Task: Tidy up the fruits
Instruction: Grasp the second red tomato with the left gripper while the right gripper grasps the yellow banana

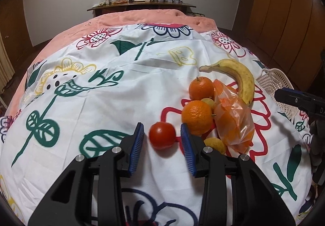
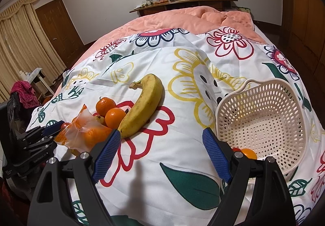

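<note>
The left gripper point(image 1: 162, 137) has its fingers point(image 1: 137, 140) either side of a red tomato point(image 1: 162, 135), gaps showing, not gripping. Oranges point(image 1: 196, 116) lie just right. The right gripper point(image 2: 160, 154) gapes empty; the basket point(image 2: 264, 124) sits right, the banana point(image 2: 145, 106) ahead-left.

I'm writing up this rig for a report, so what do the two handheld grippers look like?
Both the left gripper and the right gripper have black angular plastic finger arms with silver round bolt heads, ending in blue ribbed pads. In the right wrist view, the left gripper's black body carries small white lettering. No cables or sleeves show.
</note>
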Demonstrator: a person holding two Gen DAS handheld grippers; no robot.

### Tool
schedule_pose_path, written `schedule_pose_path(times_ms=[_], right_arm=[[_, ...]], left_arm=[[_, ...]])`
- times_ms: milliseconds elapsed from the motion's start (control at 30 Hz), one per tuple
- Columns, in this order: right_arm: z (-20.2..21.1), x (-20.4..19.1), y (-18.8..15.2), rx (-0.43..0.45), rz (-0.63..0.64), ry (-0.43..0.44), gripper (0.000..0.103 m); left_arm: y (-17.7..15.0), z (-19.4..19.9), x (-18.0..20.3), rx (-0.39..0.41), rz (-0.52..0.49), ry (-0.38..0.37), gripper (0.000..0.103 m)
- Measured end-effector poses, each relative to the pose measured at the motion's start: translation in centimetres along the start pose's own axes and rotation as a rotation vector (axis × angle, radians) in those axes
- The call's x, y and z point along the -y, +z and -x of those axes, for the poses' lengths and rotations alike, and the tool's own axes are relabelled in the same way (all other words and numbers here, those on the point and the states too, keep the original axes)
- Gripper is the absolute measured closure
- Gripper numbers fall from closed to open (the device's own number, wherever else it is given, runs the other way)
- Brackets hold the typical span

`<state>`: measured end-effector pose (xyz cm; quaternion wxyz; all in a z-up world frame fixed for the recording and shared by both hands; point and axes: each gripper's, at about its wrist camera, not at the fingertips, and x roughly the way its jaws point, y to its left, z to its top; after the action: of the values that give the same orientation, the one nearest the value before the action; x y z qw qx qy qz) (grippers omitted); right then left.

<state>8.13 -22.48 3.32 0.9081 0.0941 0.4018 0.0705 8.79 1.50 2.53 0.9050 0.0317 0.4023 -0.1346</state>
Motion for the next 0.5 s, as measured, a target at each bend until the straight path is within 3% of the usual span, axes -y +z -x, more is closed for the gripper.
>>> schedule_pose_path(times_ms=[133,500], right_arm=[[0.0,-0.1,0.2,-0.003,0.009,-0.002,0.020],[-1.4,-0.9,3.4,-0.004,0.027,0.002,0.021]], left_arm=[[0.0,0.0,0.2,-0.005,-0.010,0.012,0.075],[0.6,2.6,-0.6,0.062,0.046,-0.010,0.075]])
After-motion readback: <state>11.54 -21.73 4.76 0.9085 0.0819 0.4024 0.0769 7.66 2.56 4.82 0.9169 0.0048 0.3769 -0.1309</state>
